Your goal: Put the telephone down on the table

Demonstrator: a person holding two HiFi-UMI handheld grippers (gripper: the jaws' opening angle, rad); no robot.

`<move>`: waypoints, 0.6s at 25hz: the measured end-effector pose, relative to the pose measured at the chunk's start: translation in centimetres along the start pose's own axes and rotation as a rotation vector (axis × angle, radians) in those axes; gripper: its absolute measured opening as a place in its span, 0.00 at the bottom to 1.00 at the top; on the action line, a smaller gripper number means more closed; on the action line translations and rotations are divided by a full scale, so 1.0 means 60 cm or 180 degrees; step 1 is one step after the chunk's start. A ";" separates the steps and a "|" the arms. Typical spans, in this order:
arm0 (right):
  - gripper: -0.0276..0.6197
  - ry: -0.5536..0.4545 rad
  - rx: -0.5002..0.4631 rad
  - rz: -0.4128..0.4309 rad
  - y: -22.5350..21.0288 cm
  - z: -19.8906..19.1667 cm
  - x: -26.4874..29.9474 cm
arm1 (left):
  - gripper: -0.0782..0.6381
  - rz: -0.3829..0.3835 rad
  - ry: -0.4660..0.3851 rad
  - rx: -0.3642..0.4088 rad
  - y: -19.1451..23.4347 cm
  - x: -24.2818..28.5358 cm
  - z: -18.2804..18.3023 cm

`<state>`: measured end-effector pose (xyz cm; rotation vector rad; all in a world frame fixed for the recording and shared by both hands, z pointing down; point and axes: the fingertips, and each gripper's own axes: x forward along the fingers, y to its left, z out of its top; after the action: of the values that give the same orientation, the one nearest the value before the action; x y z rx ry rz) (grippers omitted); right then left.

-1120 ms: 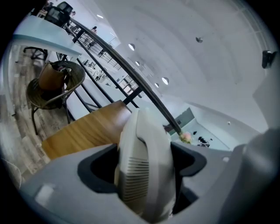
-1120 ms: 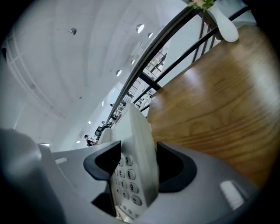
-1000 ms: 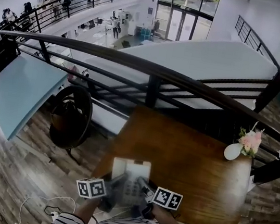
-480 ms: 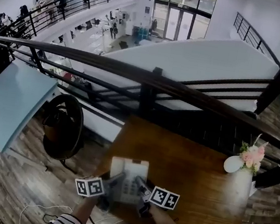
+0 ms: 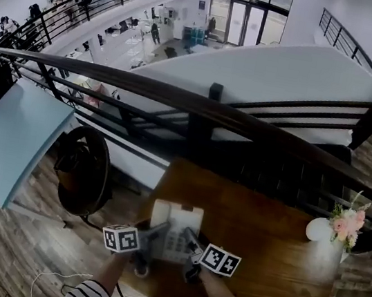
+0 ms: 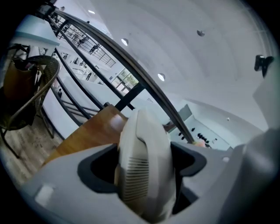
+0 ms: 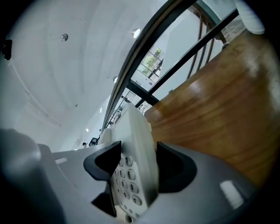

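Note:
A white desk telephone (image 5: 175,228) with a keypad hangs over the near left part of the brown wooden table (image 5: 261,247). Both grippers hold it from the near side. My left gripper (image 5: 151,233) is shut on its left side, where the handset (image 6: 144,166) fills the jaws in the left gripper view. My right gripper (image 5: 191,241) is shut on the right edge of the telephone (image 7: 133,162), with the number keys showing between the jaws. Whether the telephone touches the table cannot be told.
A white vase with pink flowers (image 5: 341,228) stands at the table's far right corner. A dark metal railing (image 5: 206,109) runs just behind the table. A round dark chair (image 5: 85,167) sits on the wooden floor to the left, by a pale blue board (image 5: 17,131).
The telephone and both grippers have moved slightly forward over the table. The head view has shifted, so the vase sits further right and lower in the frame.

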<state>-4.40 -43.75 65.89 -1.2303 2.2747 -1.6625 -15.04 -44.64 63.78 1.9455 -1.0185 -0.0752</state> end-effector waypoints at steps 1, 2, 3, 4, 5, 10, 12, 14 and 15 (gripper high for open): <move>0.43 -0.0023 0.0008 -0.0008 -0.007 0.011 0.009 | 0.63 -0.0009 0.0019 0.0020 0.005 0.015 0.008; 0.43 -0.0045 0.0015 -0.0018 -0.014 0.023 0.018 | 0.63 -0.0020 0.0037 0.0034 0.011 0.029 0.015; 0.43 -0.0065 0.0020 -0.0027 -0.020 0.034 0.027 | 0.63 -0.0036 0.0053 0.0043 0.016 0.044 0.023; 0.43 -0.0082 0.0026 -0.0035 -0.027 0.046 0.036 | 0.63 -0.0056 0.0066 0.0051 0.021 0.059 0.030; 0.43 -0.0100 0.0033 -0.0041 -0.034 0.058 0.044 | 0.63 -0.0080 0.0077 0.0058 0.025 0.074 0.037; 0.42 -0.0191 0.0119 -0.0077 -0.061 0.112 0.078 | 0.63 -0.0221 0.0170 0.0082 0.042 0.141 0.072; 0.42 -0.0217 0.0175 -0.0095 -0.075 0.131 0.089 | 0.63 -0.0248 0.0231 0.0098 0.049 0.168 0.082; 0.42 -0.0233 0.0248 -0.0122 -0.093 0.148 0.101 | 0.63 -0.0269 0.0312 0.0126 0.058 0.198 0.088; 0.42 -0.0237 0.0296 -0.0137 -0.102 0.156 0.107 | 0.63 -0.0281 0.0361 0.0150 0.062 0.213 0.091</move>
<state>-0.83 -55.57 69.56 -1.3062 2.1177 -1.6859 -11.27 -58.02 67.50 2.0137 -0.8670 0.0098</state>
